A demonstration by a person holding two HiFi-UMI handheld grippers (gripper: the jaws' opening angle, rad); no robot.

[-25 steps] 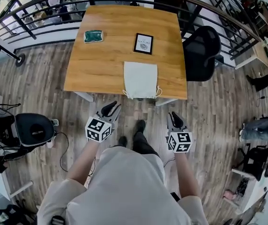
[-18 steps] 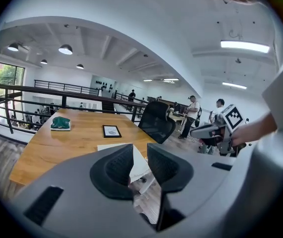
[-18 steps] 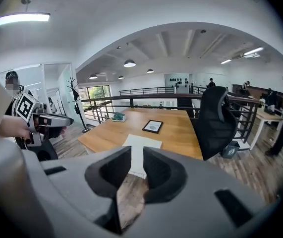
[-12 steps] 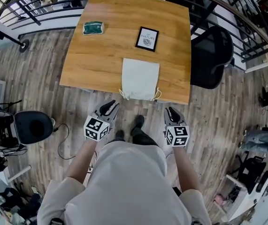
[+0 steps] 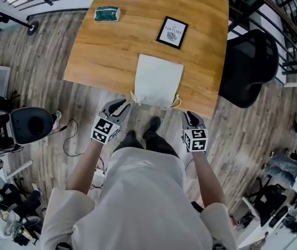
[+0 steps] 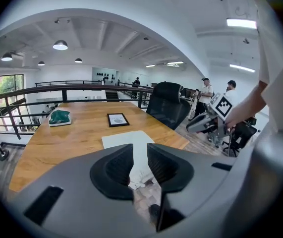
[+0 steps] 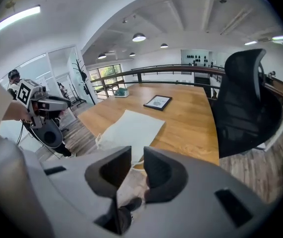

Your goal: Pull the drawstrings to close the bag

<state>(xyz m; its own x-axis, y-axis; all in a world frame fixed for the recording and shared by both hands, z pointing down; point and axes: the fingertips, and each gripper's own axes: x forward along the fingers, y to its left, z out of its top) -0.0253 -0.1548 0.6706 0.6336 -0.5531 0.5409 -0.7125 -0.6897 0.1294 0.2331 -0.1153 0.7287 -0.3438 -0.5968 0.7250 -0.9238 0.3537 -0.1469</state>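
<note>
The white bag (image 5: 158,79) lies flat on the wooden table (image 5: 106,56), right at the edge nearest both grippers. Its tied end points at them. The left gripper (image 5: 118,107) is in the air just off the table edge, near the bag's left corner. Its jaws are a little way apart, with a thin gap, and nothing is held in them. Through that gap you can see the bag and the floor below. The right gripper (image 5: 191,117) is near the bag's right corner, also off the table edge and not touching the bag. Its jaws have the same small gap and hold nothing. One drawstring loop (image 5: 133,99) sticks out just ahead of the left gripper, and the other string loop (image 5: 177,102) sticks out just ahead of the right one. Farther away, past the bag, a small framed picture (image 5: 172,32) lies on the table. A green thing (image 5: 106,14) lies far ahead of the left gripper. A black chair (image 5: 252,69) stands out to the side of the right gripper.
</note>
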